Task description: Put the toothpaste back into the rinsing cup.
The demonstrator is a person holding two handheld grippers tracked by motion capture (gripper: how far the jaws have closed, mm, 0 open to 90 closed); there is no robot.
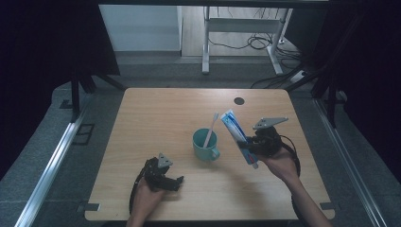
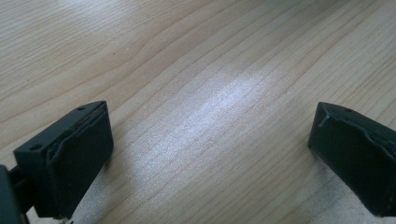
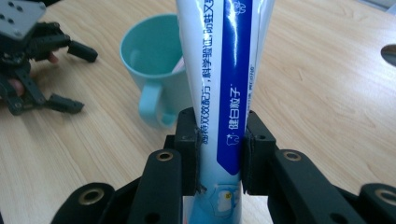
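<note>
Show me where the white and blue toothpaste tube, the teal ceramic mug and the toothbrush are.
White and blue toothpaste tube [image 3: 219,79]: right gripper view, printed body above the jaws.
Teal ceramic mug [image 1: 205,150]: high view, outer wall.
Toothbrush [image 1: 211,126]: high view, handle above the rim.

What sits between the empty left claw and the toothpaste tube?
The teal cup holding a toothbrush, seen in the high view between left gripper and toothpaste tube.

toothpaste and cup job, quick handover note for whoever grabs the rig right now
Right gripper: shut on the toothpaste tube, held tilted in the air just right of the cup.
Left gripper: open, holding nothing, low over the table near its front-left.
Done: toothbrush stands in the cup.
Left: probably put the tube into the cup, then release.
</note>
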